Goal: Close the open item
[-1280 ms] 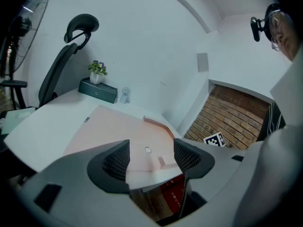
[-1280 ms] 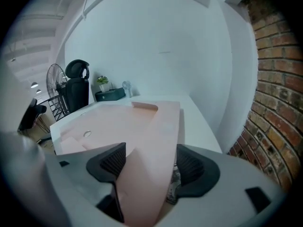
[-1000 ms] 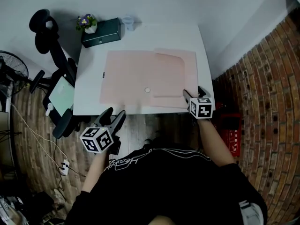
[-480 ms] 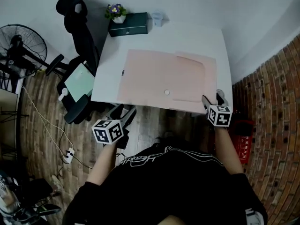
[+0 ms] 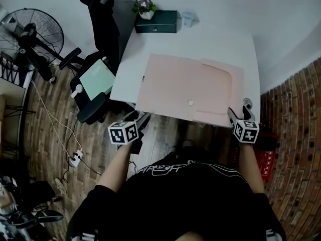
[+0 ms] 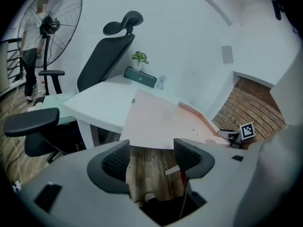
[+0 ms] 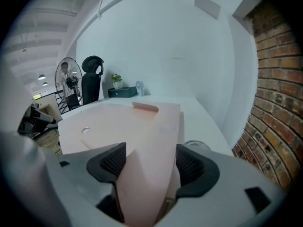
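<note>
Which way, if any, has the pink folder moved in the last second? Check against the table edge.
Yes. The pink folder slid toward the person: its near edge was inside the table's edge, now it overhangs.

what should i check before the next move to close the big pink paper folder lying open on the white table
1. Right gripper placed on the big pink paper folder: ok, the folder's near right corner stands between its jaws.
2. Right grip firm: not ok, the jaws are apart, not clamped on the corner.
3. Left gripper free to help: ok, open and empty, off the table's near edge over the wooden floor.
4. Folder surface clear for folding: ok, nothing lies on it; the dark green box sits apart at the far edge.
5. Folder fully supported by the white table: not ok, its near edge overhangs.
</note>
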The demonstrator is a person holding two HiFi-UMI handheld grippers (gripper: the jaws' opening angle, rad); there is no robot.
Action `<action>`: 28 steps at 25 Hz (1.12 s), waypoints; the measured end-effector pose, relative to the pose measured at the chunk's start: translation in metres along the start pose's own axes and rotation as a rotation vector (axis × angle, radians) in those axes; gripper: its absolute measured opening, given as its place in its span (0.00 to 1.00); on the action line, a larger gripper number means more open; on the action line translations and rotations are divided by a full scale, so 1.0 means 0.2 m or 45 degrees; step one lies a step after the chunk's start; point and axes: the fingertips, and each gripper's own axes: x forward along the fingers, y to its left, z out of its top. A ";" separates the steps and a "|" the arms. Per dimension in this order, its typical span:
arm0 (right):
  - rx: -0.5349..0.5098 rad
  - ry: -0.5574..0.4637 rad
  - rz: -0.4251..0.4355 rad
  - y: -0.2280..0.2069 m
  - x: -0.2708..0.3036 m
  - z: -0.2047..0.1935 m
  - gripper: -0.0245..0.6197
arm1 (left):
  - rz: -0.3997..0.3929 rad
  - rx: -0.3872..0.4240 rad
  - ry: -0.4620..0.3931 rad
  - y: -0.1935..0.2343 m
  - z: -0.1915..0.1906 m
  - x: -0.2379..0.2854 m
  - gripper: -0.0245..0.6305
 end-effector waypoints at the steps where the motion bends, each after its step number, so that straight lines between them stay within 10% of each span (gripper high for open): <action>1: -0.005 0.000 0.003 0.01 0.00 0.00 0.55 | 0.019 0.002 0.007 0.03 -0.01 0.01 0.49; 14: -0.014 -0.003 -0.017 0.01 -0.02 -0.02 0.55 | -0.033 -0.163 -0.003 0.16 -0.03 0.10 0.49; 28: 0.001 -0.024 -0.008 0.01 -0.01 -0.01 0.54 | -0.011 -0.120 -0.061 0.13 0.07 0.05 0.37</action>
